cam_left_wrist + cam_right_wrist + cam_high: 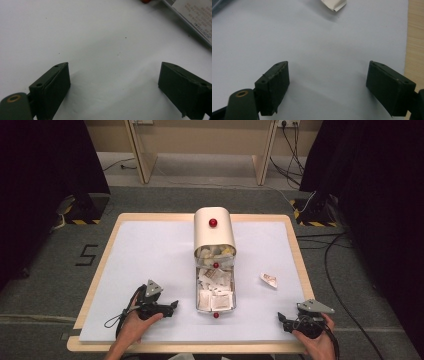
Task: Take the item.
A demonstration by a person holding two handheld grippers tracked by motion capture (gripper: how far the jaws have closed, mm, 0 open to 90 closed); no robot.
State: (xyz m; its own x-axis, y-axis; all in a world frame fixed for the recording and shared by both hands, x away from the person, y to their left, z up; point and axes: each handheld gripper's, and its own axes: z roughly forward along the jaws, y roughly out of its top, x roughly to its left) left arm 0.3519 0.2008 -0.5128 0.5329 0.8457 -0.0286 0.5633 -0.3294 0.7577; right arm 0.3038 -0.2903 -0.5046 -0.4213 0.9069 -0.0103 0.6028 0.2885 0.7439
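I take the cream box with the rounded lid as my landmark; it stands at the middle of the worktop, toward its far edge. I count three red knobs: one on the lid, one where the drawer meets the box, and one at the near end of the pulled-out drawer. The drawer runs from the box toward me and is full of white sachets; their print is too small for me to read from the high view. In the left gripper view a sachet at the top right carries rows of printed text, but I cannot make out the words. One loose sachet lies on the white sheet to the right of the drawer, well apart from it; I see its corner at the top of the right gripper view.

My left hand-held gripper rests just left of the drawer's near end, jaws spread wide with nothing between them. My right hand-held gripper sits well to the right of the drawer near the worktop's near edge, also released and empty. On the floor left of the worktop I read a marking like the figure 5.
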